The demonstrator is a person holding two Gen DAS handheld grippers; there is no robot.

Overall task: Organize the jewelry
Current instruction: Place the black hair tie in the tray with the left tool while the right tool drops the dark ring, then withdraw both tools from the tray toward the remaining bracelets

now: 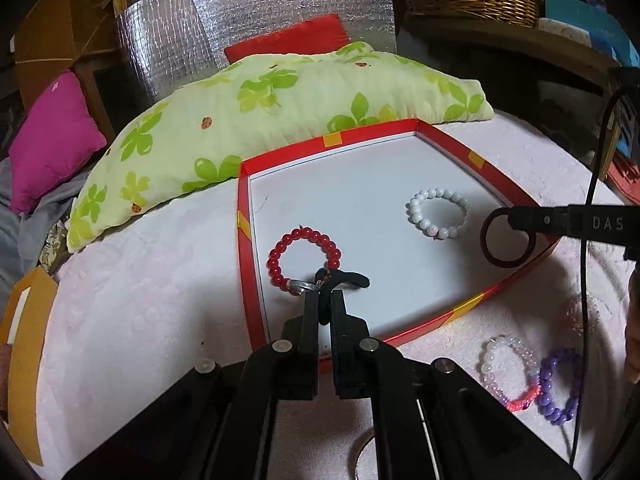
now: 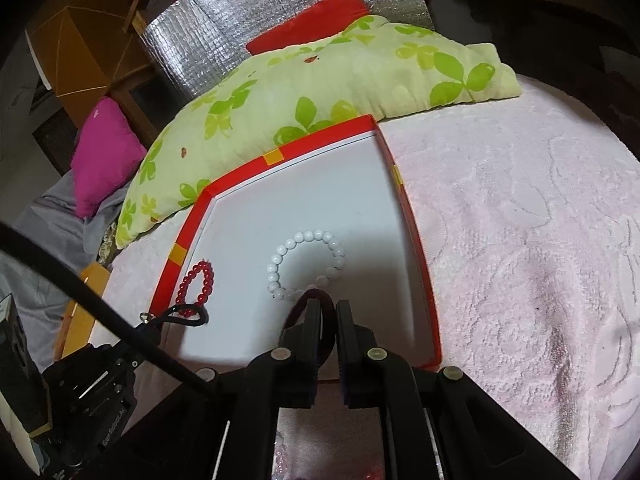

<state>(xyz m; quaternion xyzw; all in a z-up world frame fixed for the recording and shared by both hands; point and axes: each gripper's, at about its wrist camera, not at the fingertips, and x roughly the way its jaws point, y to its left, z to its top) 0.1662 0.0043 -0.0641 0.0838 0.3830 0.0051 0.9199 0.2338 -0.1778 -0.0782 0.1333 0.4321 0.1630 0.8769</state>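
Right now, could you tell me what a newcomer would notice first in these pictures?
The red-rimmed tray on the pink towel holds a red bead bracelet near its left edge and a white bead bracelet further right. Each gripper carries something over it: the left gripper a black cord, the right gripper a dark ring.

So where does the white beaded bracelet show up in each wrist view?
Left wrist: the white beaded bracelet lies right of centre, on the floor of the red-rimmed shallow box.
Right wrist: the bracelet sits mid-frame, just beyond the gripper.
Shared landmark: the red beaded bracelet to its left.
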